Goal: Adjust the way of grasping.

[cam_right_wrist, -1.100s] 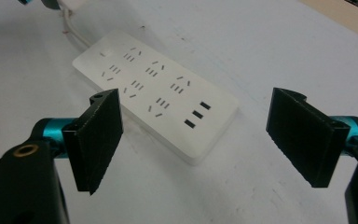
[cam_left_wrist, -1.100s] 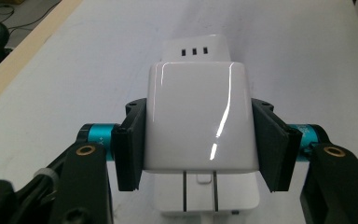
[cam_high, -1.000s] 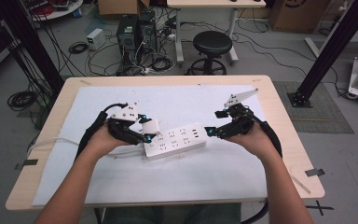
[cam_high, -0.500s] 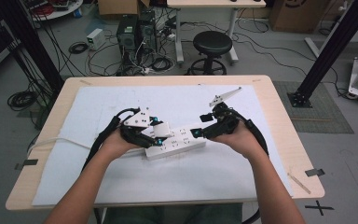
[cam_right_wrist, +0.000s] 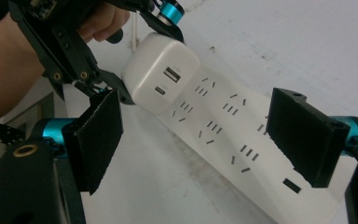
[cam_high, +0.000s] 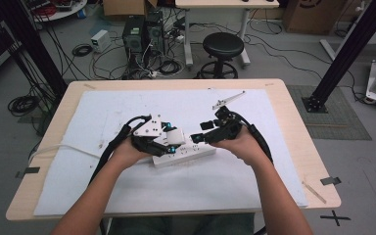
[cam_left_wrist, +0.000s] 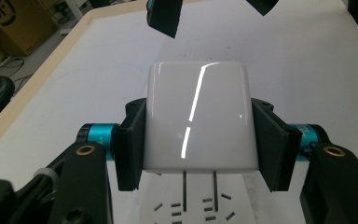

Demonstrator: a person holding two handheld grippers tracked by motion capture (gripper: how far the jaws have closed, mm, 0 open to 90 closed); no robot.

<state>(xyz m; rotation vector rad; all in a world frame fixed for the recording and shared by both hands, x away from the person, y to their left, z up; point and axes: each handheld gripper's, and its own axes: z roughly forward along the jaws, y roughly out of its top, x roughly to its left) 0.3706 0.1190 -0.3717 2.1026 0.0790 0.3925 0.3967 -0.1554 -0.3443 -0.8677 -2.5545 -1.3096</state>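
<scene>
In the high view, both hands are seen to have been drawn inward since a second ago, so that the left gripper [cam_high: 172,142] and right gripper [cam_high: 200,138] now meet over the power strip [cam_high: 188,152] on the white mat [cam_high: 103,112]. In the left gripper view, a white charger [cam_left_wrist: 198,116] is clamped between the jaws, its prongs poised just above the strip's slots, so insertion is judged imminent. In the right gripper view, the jaws are held wide, straddling the strip without pressing it.

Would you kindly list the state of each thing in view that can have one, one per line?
Left gripper: shut on the charger.
Charger: held prongs down just above the power strip, not yet plugged in.
Power strip: lying flat on the white mat, sockets unoccupied.
Right gripper: open, jaws astride the power strip.
</scene>
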